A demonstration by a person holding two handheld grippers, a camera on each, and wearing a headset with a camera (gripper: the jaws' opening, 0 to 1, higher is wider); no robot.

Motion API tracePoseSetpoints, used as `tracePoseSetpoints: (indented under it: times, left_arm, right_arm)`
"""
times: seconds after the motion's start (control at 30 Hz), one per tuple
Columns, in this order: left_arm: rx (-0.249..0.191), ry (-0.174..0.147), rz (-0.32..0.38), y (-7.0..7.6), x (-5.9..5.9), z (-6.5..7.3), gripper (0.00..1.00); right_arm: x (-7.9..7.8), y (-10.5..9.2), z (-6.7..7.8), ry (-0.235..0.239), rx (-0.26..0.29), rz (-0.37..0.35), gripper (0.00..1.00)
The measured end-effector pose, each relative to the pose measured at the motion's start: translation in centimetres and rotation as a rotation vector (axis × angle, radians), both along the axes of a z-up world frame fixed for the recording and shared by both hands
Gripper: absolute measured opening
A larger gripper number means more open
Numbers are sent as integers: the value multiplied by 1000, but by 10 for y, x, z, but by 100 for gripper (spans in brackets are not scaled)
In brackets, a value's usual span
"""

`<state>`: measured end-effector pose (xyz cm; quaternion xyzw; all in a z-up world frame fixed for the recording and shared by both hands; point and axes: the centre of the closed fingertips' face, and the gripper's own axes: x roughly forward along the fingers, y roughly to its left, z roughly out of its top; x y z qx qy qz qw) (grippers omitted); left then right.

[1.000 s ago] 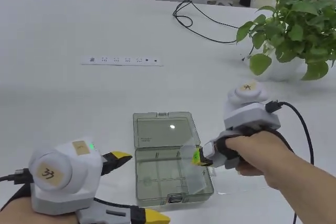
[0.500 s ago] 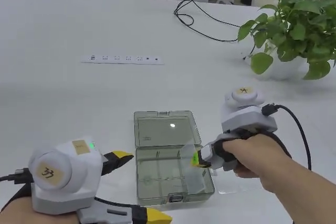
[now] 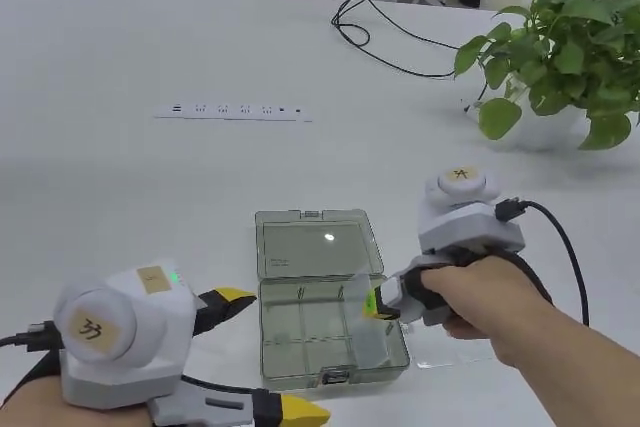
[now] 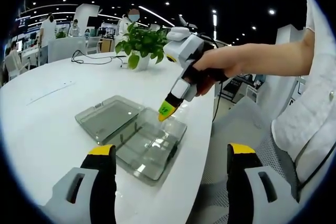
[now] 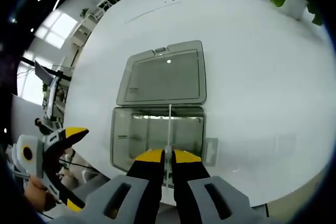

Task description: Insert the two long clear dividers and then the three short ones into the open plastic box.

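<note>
Closest to the camera, the left gripper (image 3: 265,355) sits low at the front left of the white table (image 3: 120,197) with its yellow-tipped jaws spread wide and nothing between them, just left of the box (image 3: 263,339). The open box base sits near the table's front edge. The right gripper (image 3: 375,302) comes in over it from the right, jaws pressed together on a clear divider (image 3: 368,335). The divider stands upright over the right part of the base. In the right gripper view it's edge-on, a thin line (image 5: 169,124) running from the jaws toward the hinge side, but I honestly can't tell if it's seated. The lid (image 3: 315,247) lies flat just behind the base. Further back there's a white power strip (image 3: 238,111), then a leafy plant (image 3: 560,47) at far right and a black cable (image 3: 390,37) looping beside it.
</note>
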<state>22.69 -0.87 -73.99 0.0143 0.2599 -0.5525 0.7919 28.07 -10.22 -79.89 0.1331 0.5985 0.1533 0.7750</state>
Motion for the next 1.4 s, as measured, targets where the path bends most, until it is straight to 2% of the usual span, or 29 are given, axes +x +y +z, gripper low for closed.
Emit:
tracePoseSetpoints:
  times: [0.33, 0.8, 1.1, 1.3, 1.4]
  left_arm:
    - [9, 0, -9, 0, 0, -2, 90]
    - [-2, 2, -8, -1, 0, -1, 90]
    - [2, 3, -8, 0, 0, -3, 90]
    - [26, -5, -21, 3, -1, -10, 95]
    - [56, -17, -30, 6, -1, -17, 98]
  right_arm:
    - [0, 1, 0, -3, -16, 24, 7]
    - [2, 1, 3, -7, -28, 41, 7]
    - [2, 3, 2, -3, -22, 42, 7]
    - [1, 3, 1, -8, -30, 51, 7]
    - [1, 6, 1, -21, -40, 74, 7]
